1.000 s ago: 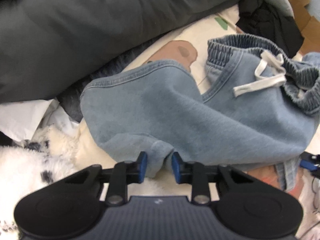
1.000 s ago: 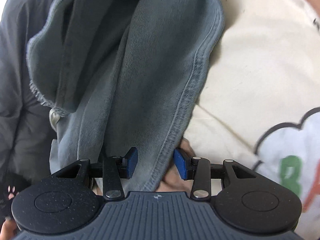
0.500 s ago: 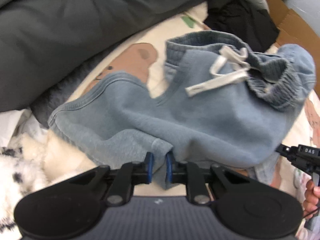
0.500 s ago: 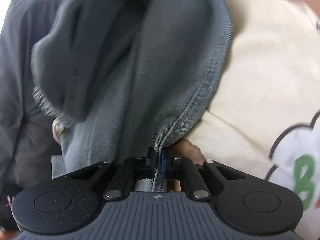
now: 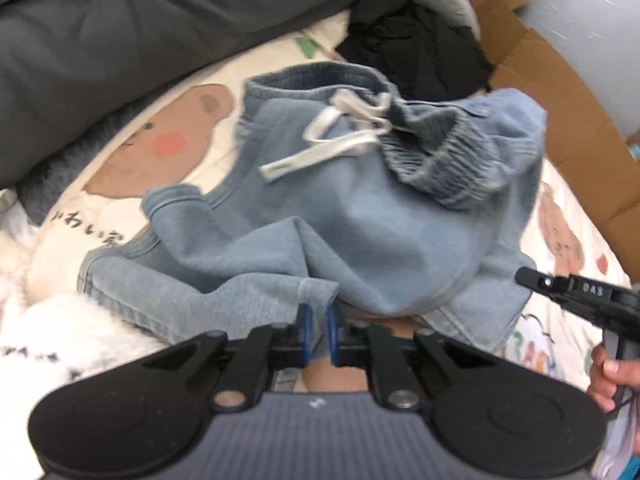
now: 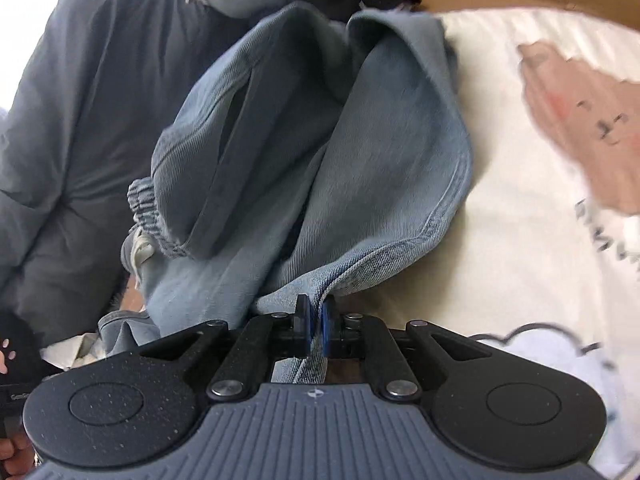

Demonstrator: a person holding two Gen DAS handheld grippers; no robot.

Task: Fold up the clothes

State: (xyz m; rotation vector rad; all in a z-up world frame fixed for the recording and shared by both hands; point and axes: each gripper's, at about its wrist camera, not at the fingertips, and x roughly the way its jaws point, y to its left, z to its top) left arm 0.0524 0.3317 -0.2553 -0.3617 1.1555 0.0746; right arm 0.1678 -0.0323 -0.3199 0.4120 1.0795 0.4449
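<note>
Denim shorts lie bunched on a bear-print blanket beside a grey duvet; left tool, its jaws just closing, pinches one hem; right tool clamps another hem edge.

Cream bear-print blanket underneath, dark grey duvet at 11 o'clock, black garment at 1, cardboard box at 2.

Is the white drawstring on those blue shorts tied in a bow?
No, the white drawstring lies loose across the blue shorts, its ends untied.
</note>
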